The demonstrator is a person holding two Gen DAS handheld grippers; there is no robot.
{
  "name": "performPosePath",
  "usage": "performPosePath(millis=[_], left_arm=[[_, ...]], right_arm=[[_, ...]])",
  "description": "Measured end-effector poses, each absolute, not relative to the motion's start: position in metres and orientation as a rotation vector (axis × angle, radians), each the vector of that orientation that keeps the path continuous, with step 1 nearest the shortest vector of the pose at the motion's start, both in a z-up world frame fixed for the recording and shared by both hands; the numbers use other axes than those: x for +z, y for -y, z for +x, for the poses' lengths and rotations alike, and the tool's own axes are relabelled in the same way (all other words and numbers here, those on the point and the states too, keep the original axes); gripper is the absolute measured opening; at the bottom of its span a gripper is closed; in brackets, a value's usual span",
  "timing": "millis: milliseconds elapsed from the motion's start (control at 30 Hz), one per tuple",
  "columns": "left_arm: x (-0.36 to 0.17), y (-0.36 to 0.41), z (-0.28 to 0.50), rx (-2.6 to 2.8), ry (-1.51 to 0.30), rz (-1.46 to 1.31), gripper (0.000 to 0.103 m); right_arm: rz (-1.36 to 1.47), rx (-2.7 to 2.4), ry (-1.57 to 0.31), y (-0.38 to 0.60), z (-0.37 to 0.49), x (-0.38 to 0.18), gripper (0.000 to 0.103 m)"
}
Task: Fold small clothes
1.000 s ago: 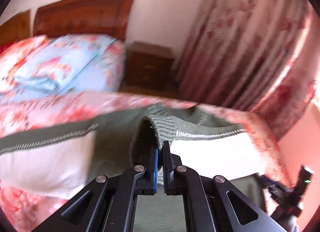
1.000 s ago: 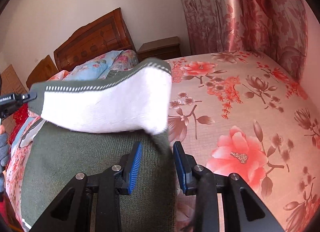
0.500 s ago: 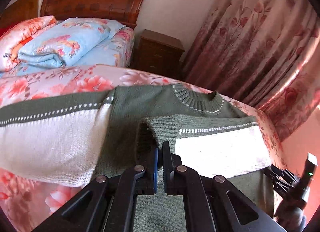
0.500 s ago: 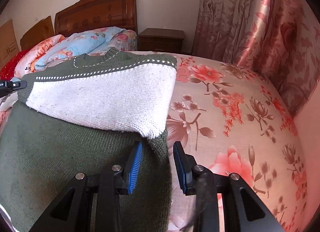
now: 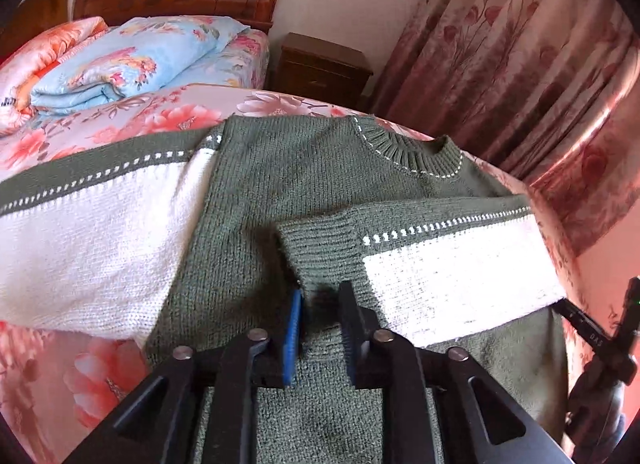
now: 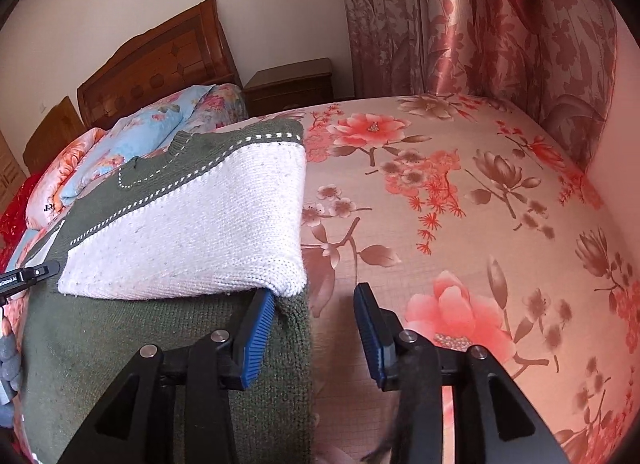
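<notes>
Sweater [image 5: 280, 192] sleeve folded across; both grippers' fingers [image 6: 256, 338] released, right's still opening.

Green knit sweater [image 5: 288, 184] w/ white sleeve bands lies flat on bed, right sleeve [image 5: 440, 260] folded across chest.

Bedspread [image 6: 460, 224] right of sweater [image 6: 160, 324] lies open.

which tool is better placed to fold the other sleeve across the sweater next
Left. The unfolded sleeve lies spread on the left tool's side. The right tool, jaws opening, sits at the far edge beside the folded sleeve.
</notes>
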State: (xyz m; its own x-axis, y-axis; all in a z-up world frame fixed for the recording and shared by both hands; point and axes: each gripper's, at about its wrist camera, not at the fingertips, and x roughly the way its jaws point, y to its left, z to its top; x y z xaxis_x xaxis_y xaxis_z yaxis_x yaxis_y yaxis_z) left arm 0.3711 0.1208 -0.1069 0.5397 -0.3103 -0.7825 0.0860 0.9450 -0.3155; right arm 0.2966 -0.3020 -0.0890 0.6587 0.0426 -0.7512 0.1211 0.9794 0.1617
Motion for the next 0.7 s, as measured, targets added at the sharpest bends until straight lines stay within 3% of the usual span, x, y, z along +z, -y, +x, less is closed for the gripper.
performPosePath(millis=[33,67,367,600,700], left_arm=[[-0.107,-0.121,0.370,-0.236,-0.971,-0.261,0.083],[-0.107,-0.122,0.369,-0.215,-0.969,-0.259,0.103],[-0.069,-0.108,0.293,-0.185,-0.755,-0.140,0.103],[-0.082,-0.049,0.315,-0.239,-0.814,0.021,0.103],[-0.098,-0.037,0.328,-0.242,-0.867,0.037,0.103]], right_arm=[[0.195,-0.045,-0.853,0.301,0.297,-0.089,0.042],[0.183,-0.045,-0.855,0.299,0.297,-0.089,0.042],[-0.020,0.009,-0.804,0.268,0.247,-0.070,0.042],[-0.039,0.090,-0.713,0.239,0.283,-0.046,0.042],[-0.071,0.151,-0.776,0.219,0.315,-0.054,0.042]])
